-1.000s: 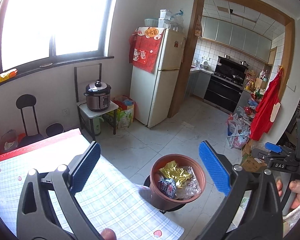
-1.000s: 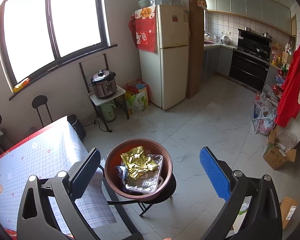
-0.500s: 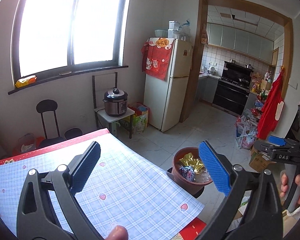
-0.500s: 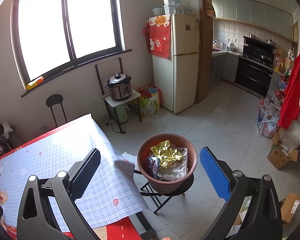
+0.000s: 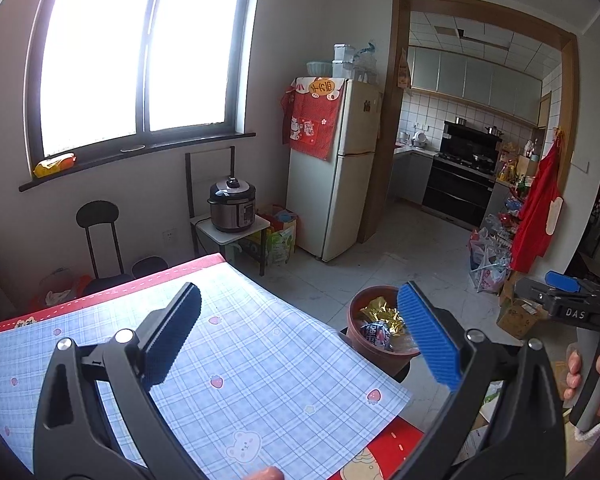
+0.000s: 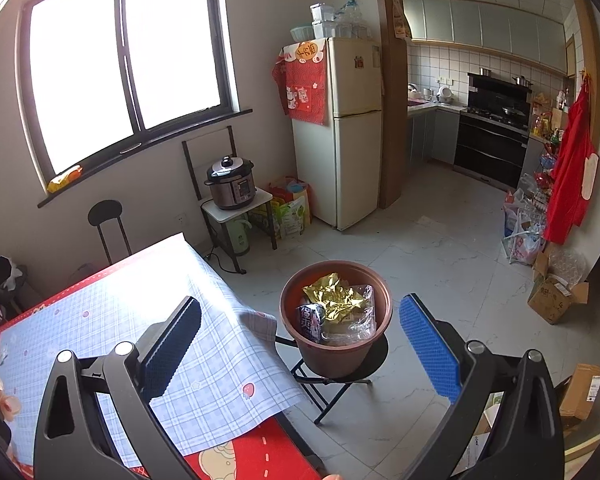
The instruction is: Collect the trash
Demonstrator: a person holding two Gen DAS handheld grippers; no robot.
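Off the table's corner, on a little black folding stool (image 6: 342,372), sat a brown plastic pot (image 6: 336,354) used as the trash bin; it stood upright, mouth pointing straight up, no real long axis since it's round. Inside were a crumpled gold foil wrapper (image 6: 334,298) on top, a dark snack packet (image 6: 310,320) standing on end against the left wall, and a clear plastic tray (image 6: 360,318) tilted under the foil.

Left gripper (image 5: 300,344) hovered over the blue plaid tablecloth (image 5: 260,368), aimed forward and slightly down; its fingers were spread wide with nothing between them, and the pot (image 5: 366,340) peeked out just behind the right pad. Right gripper (image 6: 300,346) was also gaping wide and empty, held level above the table edge with the pot between its pads but further ahead, not touching. From the left camera you could see the right gripper (image 5: 564,286) off to the side, a hand (image 5: 592,380) wrapped round its grey handle.
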